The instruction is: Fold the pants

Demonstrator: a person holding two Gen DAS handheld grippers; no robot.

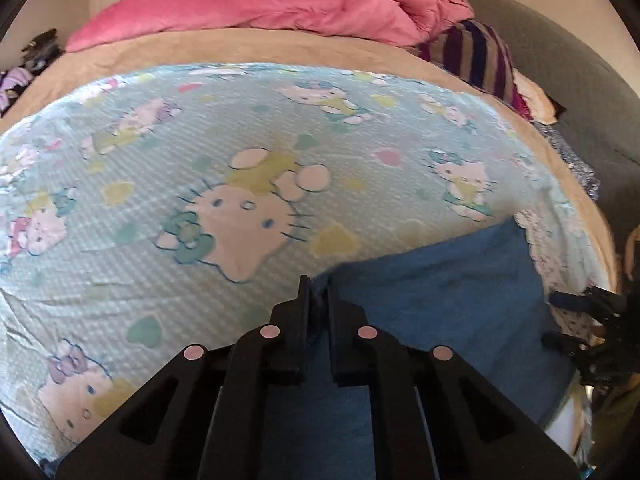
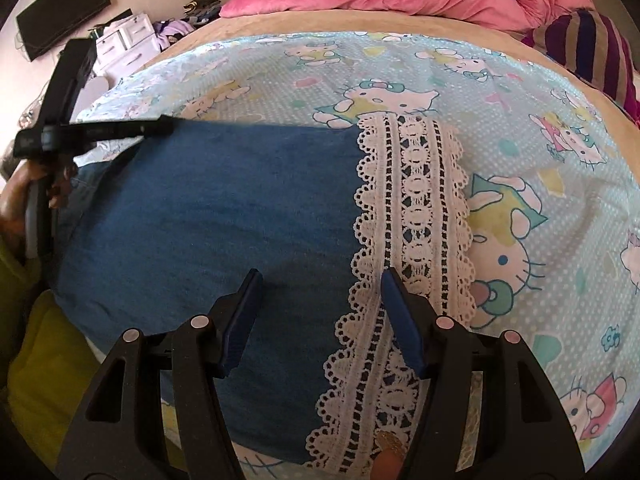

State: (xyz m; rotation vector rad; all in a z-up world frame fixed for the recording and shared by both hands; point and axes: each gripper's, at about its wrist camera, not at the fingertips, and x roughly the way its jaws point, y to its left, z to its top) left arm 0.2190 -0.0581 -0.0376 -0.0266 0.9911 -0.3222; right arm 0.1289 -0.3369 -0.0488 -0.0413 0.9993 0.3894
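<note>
The left gripper (image 1: 318,292) was clamped on the pants (image 2: 208,216), apparently at a far corner; the right gripper (image 2: 320,300) gaped above the lace hem (image 2: 416,184). Square edges before releasing.

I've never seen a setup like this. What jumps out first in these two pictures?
The blue denim pants with a broad white lace trim lie across a pale blue cartoon-cat bedsheet. The left hand-held gripper is pinched shut on the pants' edge, while the right hand-held gripper hangs open above the lace. At the far end of the bed sits a bright pink duvet.
</note>
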